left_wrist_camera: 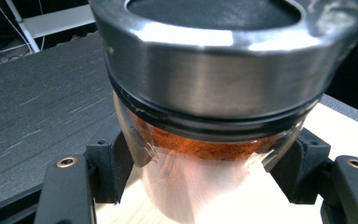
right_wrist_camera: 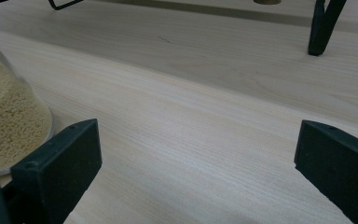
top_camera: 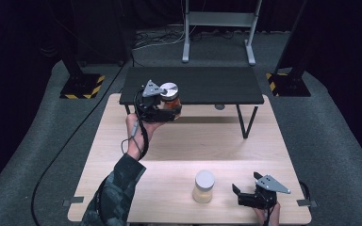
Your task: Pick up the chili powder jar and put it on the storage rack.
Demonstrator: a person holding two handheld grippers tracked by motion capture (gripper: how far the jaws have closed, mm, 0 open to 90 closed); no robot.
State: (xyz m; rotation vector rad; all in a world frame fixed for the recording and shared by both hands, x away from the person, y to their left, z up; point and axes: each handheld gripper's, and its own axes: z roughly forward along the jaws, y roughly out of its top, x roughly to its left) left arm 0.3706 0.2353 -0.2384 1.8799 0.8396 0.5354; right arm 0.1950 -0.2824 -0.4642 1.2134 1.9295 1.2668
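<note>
1. High view: the left tool pinches a glass jar of orange powder with a steel lid, held at the black shelf's front edge above the wooden counter. A second jar of pale grains stands near the counter's front edge, just beside the spread right tool.
2. Left gripper view: the jaws clamp the orange powder jar's clear wall below its brushed lid. No writing shows.
3. Right gripper view: the jaws stand wide apart; the grain jar sits beside the left jaw.
</note>
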